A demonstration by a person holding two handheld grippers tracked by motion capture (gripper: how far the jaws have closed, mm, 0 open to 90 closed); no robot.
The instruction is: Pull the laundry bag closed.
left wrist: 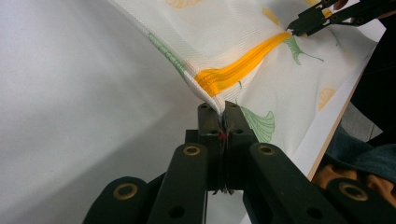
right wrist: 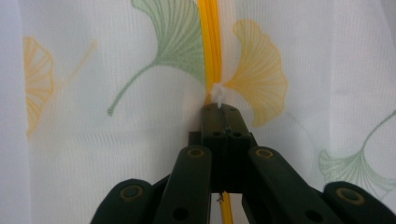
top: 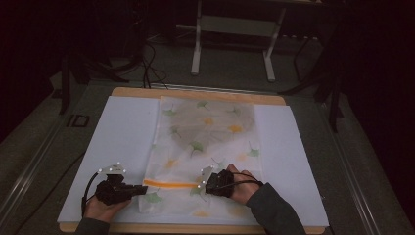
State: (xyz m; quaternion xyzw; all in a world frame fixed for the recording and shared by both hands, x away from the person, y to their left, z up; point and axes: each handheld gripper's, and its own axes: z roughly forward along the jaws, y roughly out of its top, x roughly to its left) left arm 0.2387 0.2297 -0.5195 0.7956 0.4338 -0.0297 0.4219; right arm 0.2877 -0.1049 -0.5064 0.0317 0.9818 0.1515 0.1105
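A white mesh laundry bag (top: 205, 147) printed with ginkgo leaves is laid flat on the white sheet (top: 122, 142) over the table. Its near-left corner, at the end of the orange zipper (top: 169, 184), is pinched tight by the left gripper (left wrist: 218, 110). The white zipper pull (right wrist: 218, 93) is clamped in the right gripper (right wrist: 219, 108), further along that zipper.

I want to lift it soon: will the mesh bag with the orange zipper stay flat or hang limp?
Probably limp: the mesh bag already tents up in soft folds where the left hand-held gripper pinches its corner. It looks light, since the thin weave shows dark contents through. The orange zipper seems its stiffest line.
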